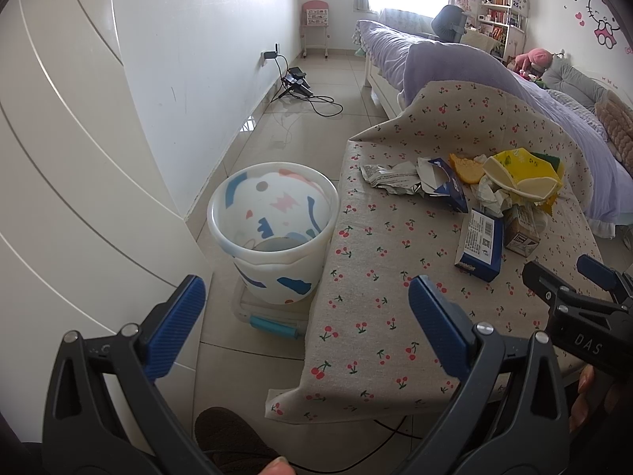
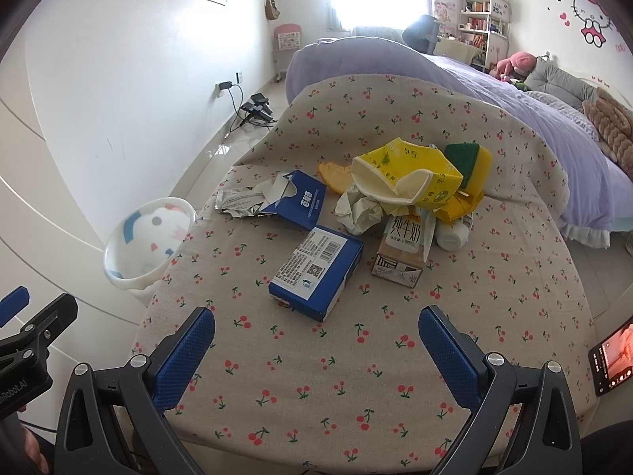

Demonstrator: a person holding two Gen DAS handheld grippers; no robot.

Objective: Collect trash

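Observation:
A pile of trash lies on the cherry-print tablecloth [image 2: 316, 376]: a blue box [image 2: 316, 271], a torn blue tissue box [image 2: 298, 200], a crumpled wrapper [image 2: 237, 200], crumpled paper [image 2: 358, 208], a yellow carton [image 2: 411, 176], a milk carton [image 2: 401, 251], an orange peel [image 2: 334, 176] and a green-yellow sponge [image 2: 470, 158]. A white patterned bin [image 1: 273, 229] stands on the floor left of the table. My left gripper [image 1: 304, 301] is open and empty, over the table's left edge by the bin. My right gripper [image 2: 316, 330] is open and empty, just short of the blue box.
A phone [image 2: 611, 360] lies at the table's right edge. A bed with a purple cover [image 2: 514, 91] runs behind the table. A white cabinet door [image 1: 59, 158] is at the left. A charger and cables [image 1: 300, 87] lie on the floor by the wall.

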